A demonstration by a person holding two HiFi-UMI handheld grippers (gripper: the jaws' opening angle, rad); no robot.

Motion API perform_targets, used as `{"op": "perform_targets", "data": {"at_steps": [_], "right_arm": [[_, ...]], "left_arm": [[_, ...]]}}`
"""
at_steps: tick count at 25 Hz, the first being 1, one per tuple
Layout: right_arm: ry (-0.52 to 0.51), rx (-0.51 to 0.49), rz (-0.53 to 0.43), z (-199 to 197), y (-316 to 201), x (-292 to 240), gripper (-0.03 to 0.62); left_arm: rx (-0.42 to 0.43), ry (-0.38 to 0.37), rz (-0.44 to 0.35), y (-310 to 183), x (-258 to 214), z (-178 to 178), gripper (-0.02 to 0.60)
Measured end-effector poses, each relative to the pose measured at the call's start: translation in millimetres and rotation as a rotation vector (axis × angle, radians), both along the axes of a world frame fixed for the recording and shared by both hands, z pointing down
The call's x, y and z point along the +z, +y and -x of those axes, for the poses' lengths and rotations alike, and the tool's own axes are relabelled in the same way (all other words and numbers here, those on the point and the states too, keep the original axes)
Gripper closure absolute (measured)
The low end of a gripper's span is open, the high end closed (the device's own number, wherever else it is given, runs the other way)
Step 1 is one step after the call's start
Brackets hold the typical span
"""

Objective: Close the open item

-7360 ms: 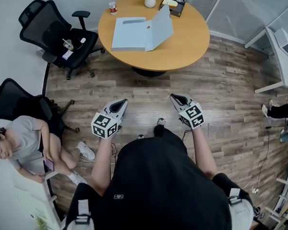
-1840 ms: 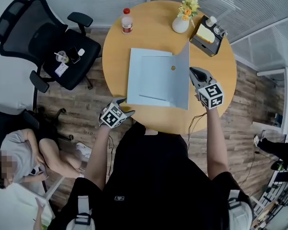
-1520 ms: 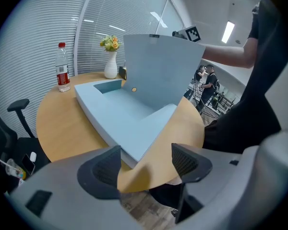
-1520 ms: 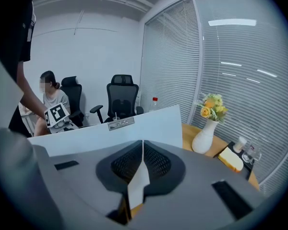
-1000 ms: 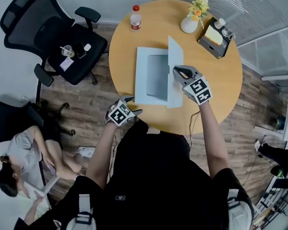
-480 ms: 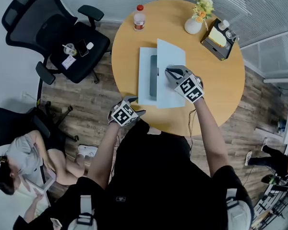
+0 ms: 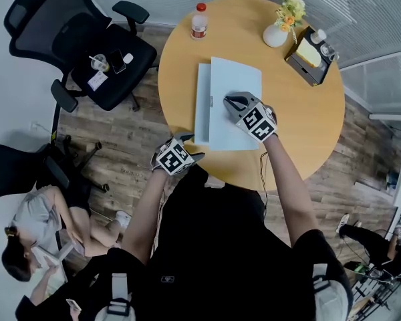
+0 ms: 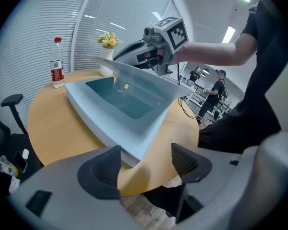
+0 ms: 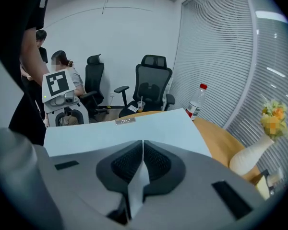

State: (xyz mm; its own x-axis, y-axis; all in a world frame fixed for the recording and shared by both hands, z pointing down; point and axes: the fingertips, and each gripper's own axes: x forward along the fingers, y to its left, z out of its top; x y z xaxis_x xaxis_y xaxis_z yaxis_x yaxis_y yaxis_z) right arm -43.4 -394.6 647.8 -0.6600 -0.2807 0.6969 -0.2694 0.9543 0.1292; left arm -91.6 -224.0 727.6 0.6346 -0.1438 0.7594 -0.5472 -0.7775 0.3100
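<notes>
Though nearly shut, noted on bench [image 7: 301,132] file box [image 7: 203,105] with lid [image 7: 237,79] not yet flat. Found right claw [image 7: 227,100] pinching lid edge, left claw [image 7: 189,142] wide, empty, near corner. Judged liable to slip and slam, or skid unsteadied base.

The right hand-held gripper [image 7: 228,101] reaches forward on a long arm, its jaws pinched tight on the lid [image 7: 235,79]. The left hand-held gripper [image 8: 144,159] hangs low, jaws wide apart, holding nothing.
</notes>
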Motion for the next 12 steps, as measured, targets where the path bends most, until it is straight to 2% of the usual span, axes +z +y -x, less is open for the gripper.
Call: {"op": "perform_targets", "data": {"at_steps": [12], "right_arm": [[0.043, -0.033, 0.05, 19.2, 1.7, 32.1, 0.586]], "left_arm": [[-0.005, -0.001, 0.008, -0.9, 1.3, -1.1, 0.249]]}}
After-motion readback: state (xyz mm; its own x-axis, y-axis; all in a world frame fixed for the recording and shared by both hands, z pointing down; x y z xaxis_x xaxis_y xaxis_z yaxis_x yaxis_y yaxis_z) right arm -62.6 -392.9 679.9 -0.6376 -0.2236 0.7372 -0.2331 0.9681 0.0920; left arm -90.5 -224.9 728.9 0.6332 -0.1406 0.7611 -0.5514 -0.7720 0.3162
